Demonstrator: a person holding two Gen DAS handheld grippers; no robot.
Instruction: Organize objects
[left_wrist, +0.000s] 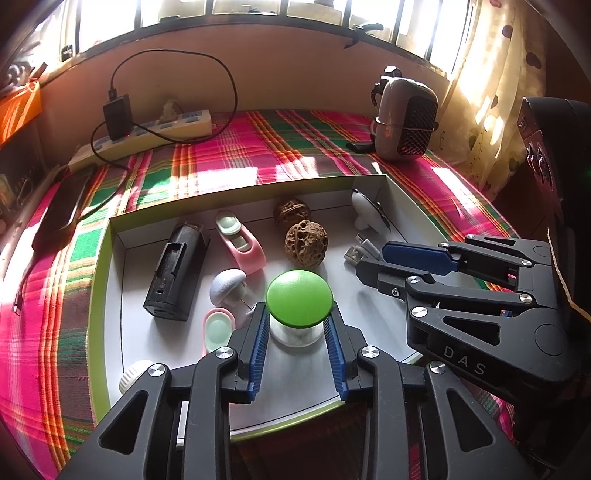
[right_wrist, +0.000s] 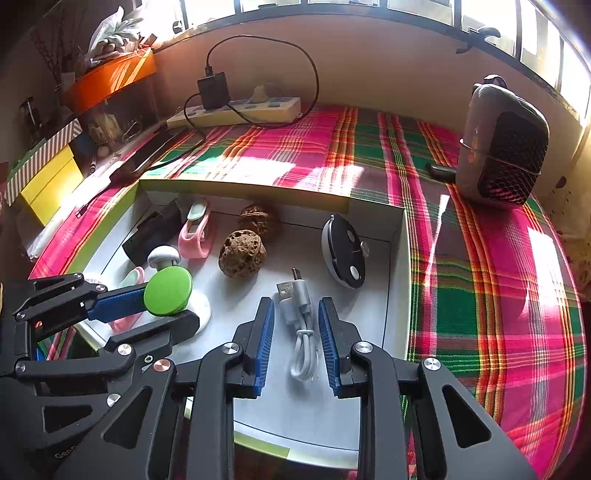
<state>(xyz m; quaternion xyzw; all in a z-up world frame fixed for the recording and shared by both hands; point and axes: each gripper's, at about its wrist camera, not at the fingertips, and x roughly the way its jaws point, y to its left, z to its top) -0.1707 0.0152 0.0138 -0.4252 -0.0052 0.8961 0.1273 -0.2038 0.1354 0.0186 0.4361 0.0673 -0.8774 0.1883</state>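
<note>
Two grippers are working low in the frame over your white tray (left_wrist: 110, 280). Your left gripper (left_wrist: 298, 334) is clamping the green-capped mushroom piece (left_wrist: 299, 297) at center, while your right gripper (right_wrist: 296, 332) is hanging open around the white USB cable (right_wrist: 301, 325).

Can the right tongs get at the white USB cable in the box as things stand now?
Probably yes. The right tongs are open, and the white USB cable lies between the fingers on the box floor. Nothing covers it; the left tongs are off to the side.
</note>
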